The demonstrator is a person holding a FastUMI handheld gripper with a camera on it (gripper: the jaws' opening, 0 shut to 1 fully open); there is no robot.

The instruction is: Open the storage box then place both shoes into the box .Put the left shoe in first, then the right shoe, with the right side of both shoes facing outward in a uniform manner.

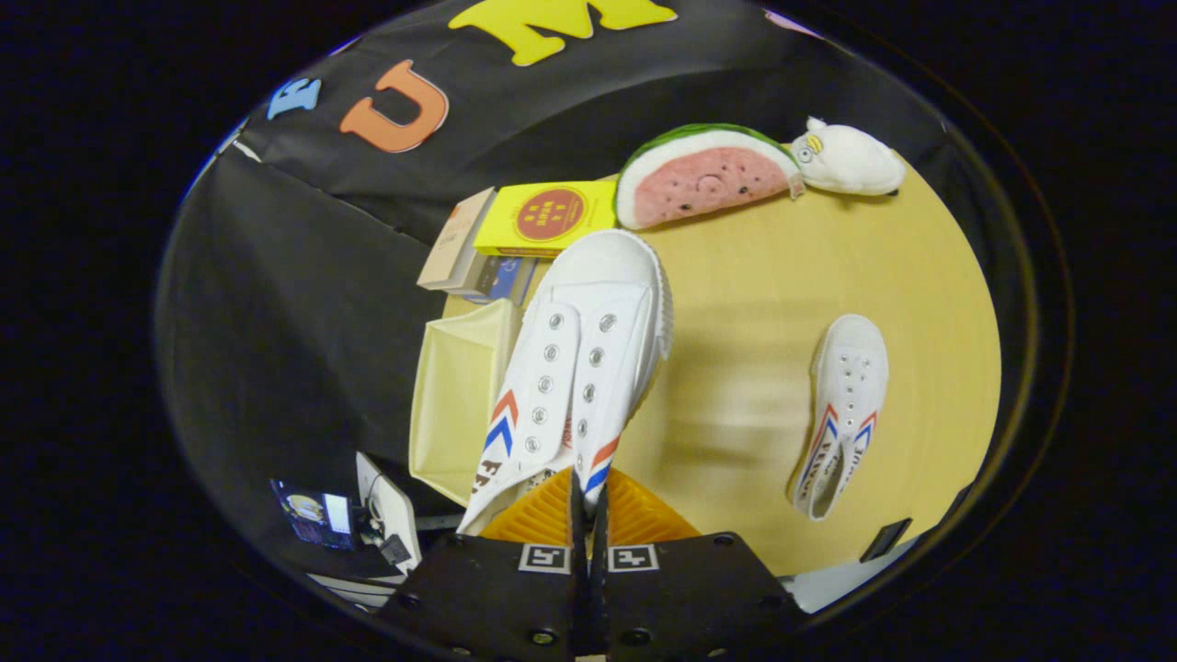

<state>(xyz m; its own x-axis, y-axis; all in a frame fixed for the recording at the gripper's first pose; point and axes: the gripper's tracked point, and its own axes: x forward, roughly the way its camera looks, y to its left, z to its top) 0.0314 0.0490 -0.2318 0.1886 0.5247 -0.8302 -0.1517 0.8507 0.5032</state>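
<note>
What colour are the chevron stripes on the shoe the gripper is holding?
Red and blue chevrons on the white held shoe, clearest in the gripper view; the gripper is shut on it.

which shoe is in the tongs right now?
The shoe with its toe toward the yellow box: the tongs are shut on its heel side. The other shoe lies apart on the table.
</note>
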